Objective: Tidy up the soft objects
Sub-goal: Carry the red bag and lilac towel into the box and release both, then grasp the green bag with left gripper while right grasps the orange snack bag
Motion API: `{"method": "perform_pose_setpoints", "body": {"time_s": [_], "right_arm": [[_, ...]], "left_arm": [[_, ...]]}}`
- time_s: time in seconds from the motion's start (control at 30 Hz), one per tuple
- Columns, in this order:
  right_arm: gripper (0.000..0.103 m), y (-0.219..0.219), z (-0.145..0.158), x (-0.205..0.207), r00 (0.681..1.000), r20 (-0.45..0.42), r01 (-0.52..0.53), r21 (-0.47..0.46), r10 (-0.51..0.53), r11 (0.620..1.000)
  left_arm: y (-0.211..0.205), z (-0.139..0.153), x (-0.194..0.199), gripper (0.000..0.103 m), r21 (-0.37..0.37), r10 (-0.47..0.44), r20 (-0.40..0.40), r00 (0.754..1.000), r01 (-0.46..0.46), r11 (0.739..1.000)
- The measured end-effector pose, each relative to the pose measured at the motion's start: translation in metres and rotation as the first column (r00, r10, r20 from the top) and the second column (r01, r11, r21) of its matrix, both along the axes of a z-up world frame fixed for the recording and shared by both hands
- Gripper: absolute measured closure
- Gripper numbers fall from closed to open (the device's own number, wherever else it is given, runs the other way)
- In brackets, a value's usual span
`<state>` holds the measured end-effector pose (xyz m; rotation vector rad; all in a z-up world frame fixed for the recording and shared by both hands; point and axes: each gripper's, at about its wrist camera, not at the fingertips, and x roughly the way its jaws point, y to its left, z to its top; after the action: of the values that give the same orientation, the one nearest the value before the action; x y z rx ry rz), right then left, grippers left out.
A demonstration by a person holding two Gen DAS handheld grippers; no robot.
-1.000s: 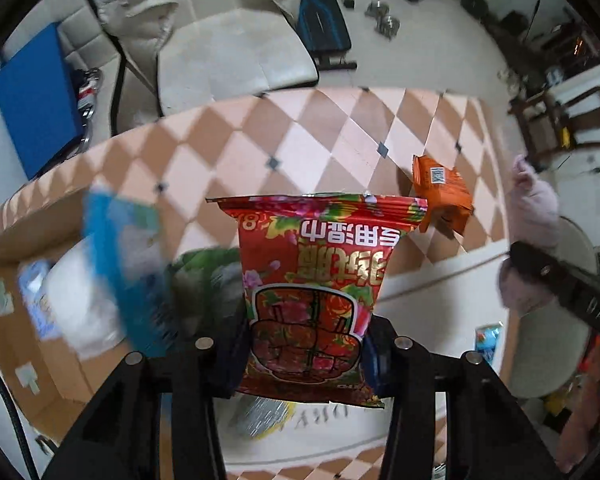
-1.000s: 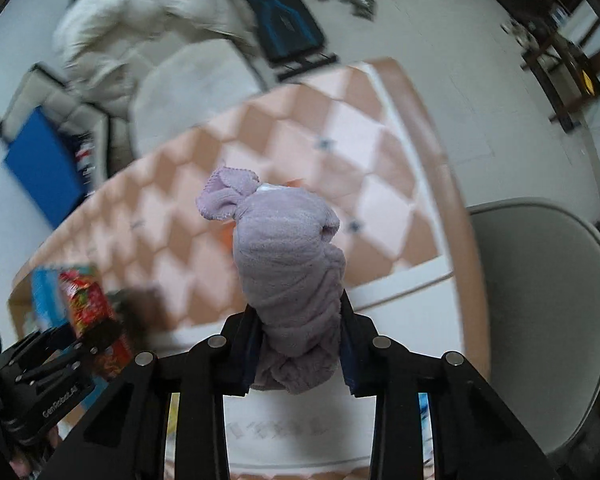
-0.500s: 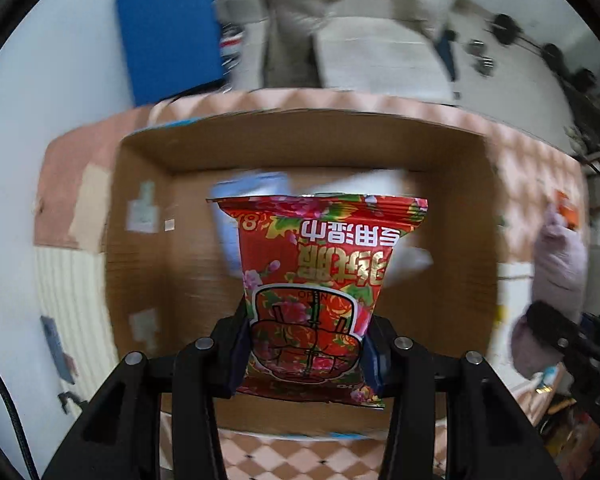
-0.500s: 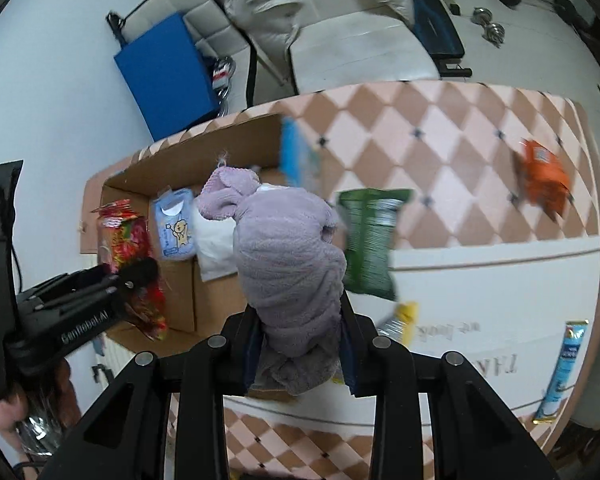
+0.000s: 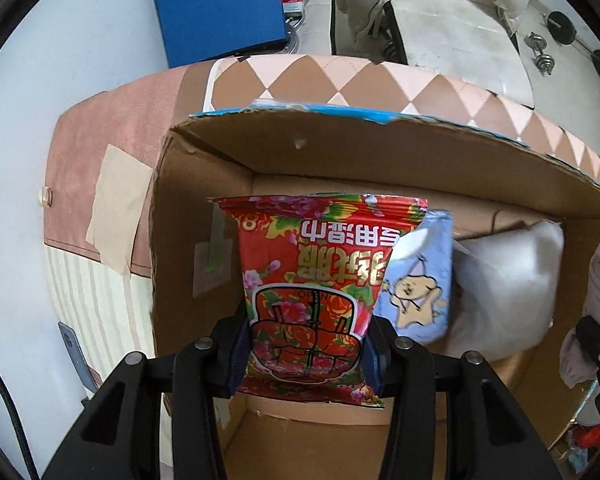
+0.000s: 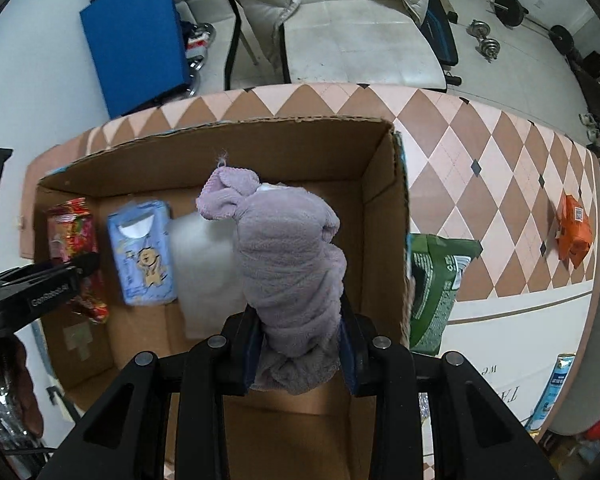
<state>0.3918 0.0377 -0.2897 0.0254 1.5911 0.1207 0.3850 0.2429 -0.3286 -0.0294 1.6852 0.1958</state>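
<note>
Soft objects: two are held over the open cardboard box (image 6: 380,168), others lie inside it or on the table.
Left gripper (image 5: 306,344): clamped on the red floral packet (image 5: 316,280), which stands upright between the fingers above the box's left end; in the right wrist view the same packet (image 6: 74,232) hangs by the left wall.
Blue tissue pack (image 6: 142,252): lies flat on the box floor, just right of the red packet.
White soft pack (image 6: 204,264): lies beside the blue pack, touching it, partly hidden by the towel.
Right gripper (image 6: 300,344): closed around the rolled purple towel (image 6: 288,264), held upright over the middle of the box.
Green bag (image 6: 436,280): outside the box, leaning against its right wall on the checkered table (image 6: 480,152).
Orange packet (image 6: 574,232): lies near the table's right edge, well apart from the box.
Blue stick sachet (image 6: 556,384): on the white strip at the near right edge.
</note>
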Motion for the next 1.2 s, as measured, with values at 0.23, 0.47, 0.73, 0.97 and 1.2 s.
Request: {"method": "perform_pose_setpoints", "body": {"time_s": [0.23, 0.47, 0.73, 0.97, 1.2], "right_arm": [[0.066, 0.002, -0.012, 0.009, 1.0, -0.008, 0.005, -0.041, -0.005, 0.999], [0.031, 0.003, -0.004, 0.011, 1.0, -0.013, 0.003, -0.039, -0.003, 0.999], [0.0, 0.006, 0.021, -0.003, 0.999, 0.021, -0.03, 0.019, 0.03, 0.999], [0.0, -0.026, 0.054, -0.029, 0.997, 0.073, -0.017, 0.087, 0.011, 0.996], [0.0, -0.142, 0.088, -0.052, 0.981, 0.133, 0.127, 0.088, -0.138, 0.988]], "left_arm": [[0.001, -0.004, 0.006, 0.059, -0.009, -0.015, -0.004, 1.0, 0.015, 1.0], [0.001, 0.016, 0.009, 0.015, -0.093, 0.001, 0.04, 0.999, 0.003, 0.996], [-0.02, 0.065, -0.009, 0.009, -0.149, -0.011, 0.146, 0.989, 0.032, 0.988], [-0.077, 0.12, -0.028, 0.009, -0.102, -0.089, 0.25, 0.964, 0.118, 0.988], [-0.197, 0.147, -0.009, 0.009, -0.016, -0.33, 0.271, 0.904, 0.347, 0.938]]}}
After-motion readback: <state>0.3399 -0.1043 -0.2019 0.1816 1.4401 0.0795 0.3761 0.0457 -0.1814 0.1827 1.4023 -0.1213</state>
